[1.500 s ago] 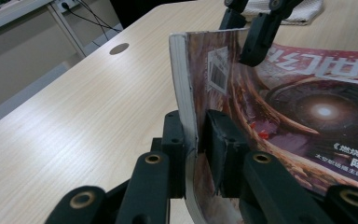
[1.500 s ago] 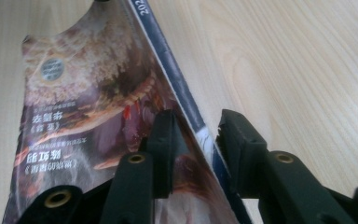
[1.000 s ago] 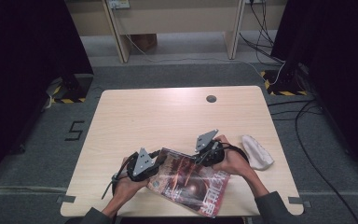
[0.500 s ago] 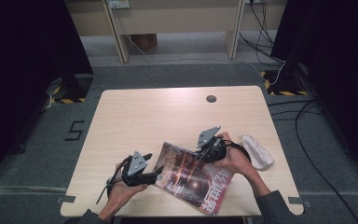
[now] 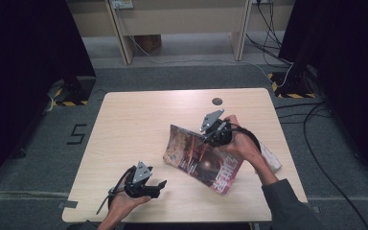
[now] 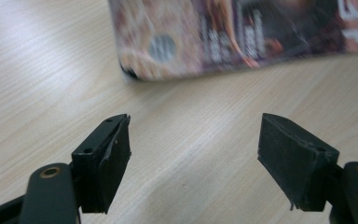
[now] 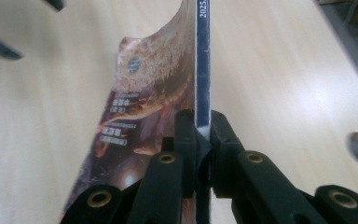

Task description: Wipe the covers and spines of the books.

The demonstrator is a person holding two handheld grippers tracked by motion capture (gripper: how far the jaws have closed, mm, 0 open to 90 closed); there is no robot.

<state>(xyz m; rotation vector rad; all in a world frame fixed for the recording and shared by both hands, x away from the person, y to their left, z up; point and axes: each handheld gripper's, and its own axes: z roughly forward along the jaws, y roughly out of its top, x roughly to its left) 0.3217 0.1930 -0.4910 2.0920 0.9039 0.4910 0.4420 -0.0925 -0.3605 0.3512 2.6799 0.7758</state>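
A glossy magazine (image 5: 201, 160) with a dark reddish cover stands tilted on the table (image 5: 139, 124), its spine edge lifted and its lower edge resting on the wood. My right gripper (image 5: 211, 138) is shut on the spine (image 7: 202, 56), which runs straight up between its jaws (image 7: 203, 128); the cover (image 7: 154, 93) curves off to the left. My left gripper (image 5: 160, 185) lies low near the table's front edge, apart from the magazine. Its jaws have just been opening and stand wide (image 6: 193, 158) with nothing between them; the magazine's corner (image 6: 223, 37) lies just beyond.
A white object (image 5: 273, 160) lies on the table behind the right hand. A round cable hole (image 5: 217, 101) sits near the far edge. The table's left half is bare wood. Cables (image 5: 316, 115) trail over the floor to the right.
The left gripper let go of the magazine, opened and drew back toward the front left. The right gripper rose with the spine, tipping the magazine up on its edge.
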